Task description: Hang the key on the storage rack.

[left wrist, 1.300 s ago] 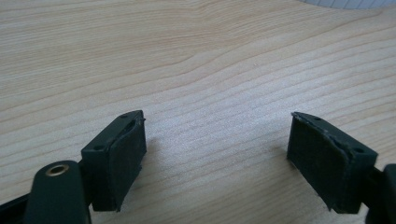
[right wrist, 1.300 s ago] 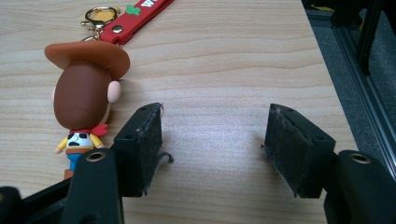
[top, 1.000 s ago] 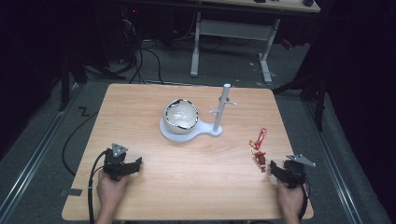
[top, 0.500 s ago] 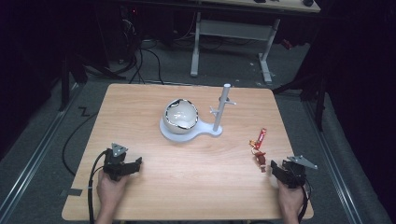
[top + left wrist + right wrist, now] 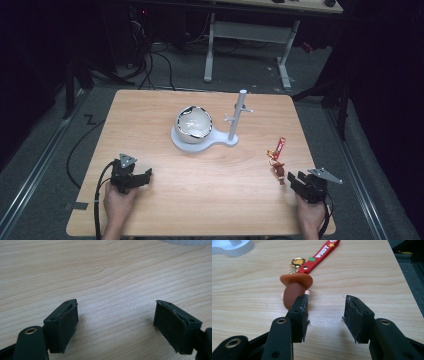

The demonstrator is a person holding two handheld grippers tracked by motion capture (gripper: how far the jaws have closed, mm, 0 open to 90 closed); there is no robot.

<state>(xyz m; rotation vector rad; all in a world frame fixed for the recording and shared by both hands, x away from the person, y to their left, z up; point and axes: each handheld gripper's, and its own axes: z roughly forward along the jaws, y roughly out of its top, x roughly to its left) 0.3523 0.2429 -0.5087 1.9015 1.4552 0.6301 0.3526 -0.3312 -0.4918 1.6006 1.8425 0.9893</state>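
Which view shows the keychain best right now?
The right gripper view: the keychain sits close, just beyond the open right claw, strap lettering readable. The high view shows it small; the left gripper view looks at bare table.

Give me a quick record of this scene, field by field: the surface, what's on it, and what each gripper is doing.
surface: wooden table
stand: white stand with an upright post and pegs, mid-table
bowl: pale bowl sitting on the stand's round base
keychain: figure keychain with brown hat and red strap, lying flat near the table's right edge
left gripper: open, bare wood between its jaws
right gripper: open, just short of the keychain; the figure lies beside one jaw, not between them
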